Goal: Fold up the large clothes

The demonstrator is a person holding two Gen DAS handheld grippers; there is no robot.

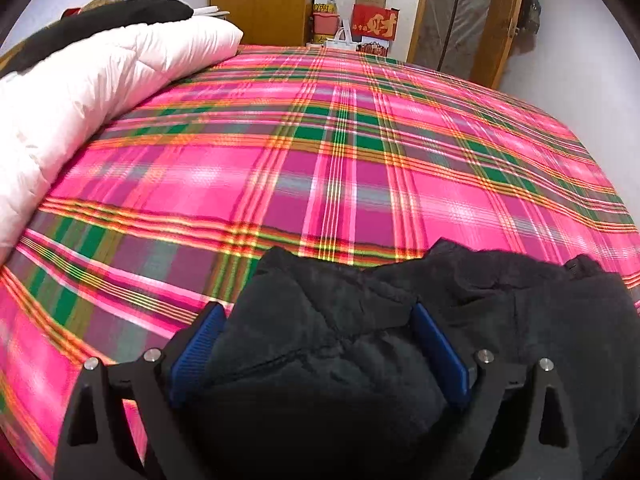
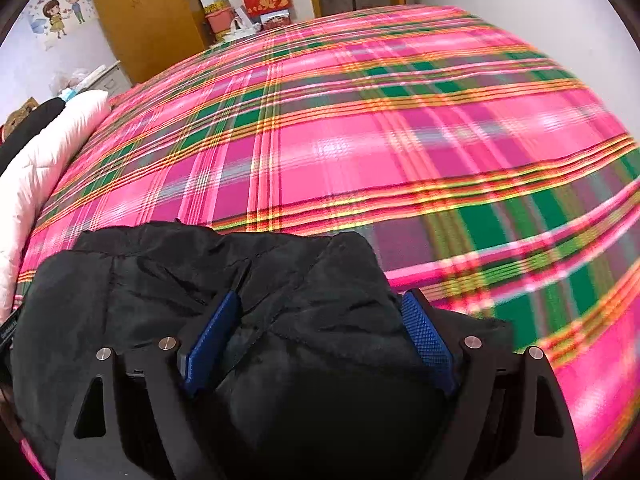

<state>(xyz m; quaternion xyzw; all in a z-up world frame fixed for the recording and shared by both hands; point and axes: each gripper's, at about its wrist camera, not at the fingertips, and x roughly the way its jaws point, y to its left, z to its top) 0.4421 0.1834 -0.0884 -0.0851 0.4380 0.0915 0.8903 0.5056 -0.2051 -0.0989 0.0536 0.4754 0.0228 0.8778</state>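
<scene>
Black padded jacket [image 1: 360, 360]: lying bunched at the near edge of the bed [image 1: 320, 140], a thick fold of it sitting between the jaws of each of the 2 grippers

Left gripper [image 1: 318, 312]: pointing steeply down over the near edge of the bed, jaws standing wide with a bulky roll of the jacket filling the gap; the blue pads [image 1: 202, 340] are lying against the fabric on both sides, gripping it

Right gripper [image 2: 320, 300]: also tilting down at the bed's near edge, jaws standing wide around a second thick fold of the jacket, its blue pads [image 2: 426, 340] pressing into the cloth, holding it

Bed: wearing a pink, green and orange plaid cover, stretching away from the jacket toward the far wall

White quilt [image 1: 80, 100]: lying rolled along the bed's left side, a dark garment [image 1: 100, 24] resting on top of it

Wooden wardrobe [image 1: 260, 0]: standing beyond the bed's far edge, with a red box [image 1: 376, 24] and stacked cartons just beside it

Cartoon wall sticker [image 2: 64, 12]: showing 2 figures, hanging left of the wardrobe
</scene>
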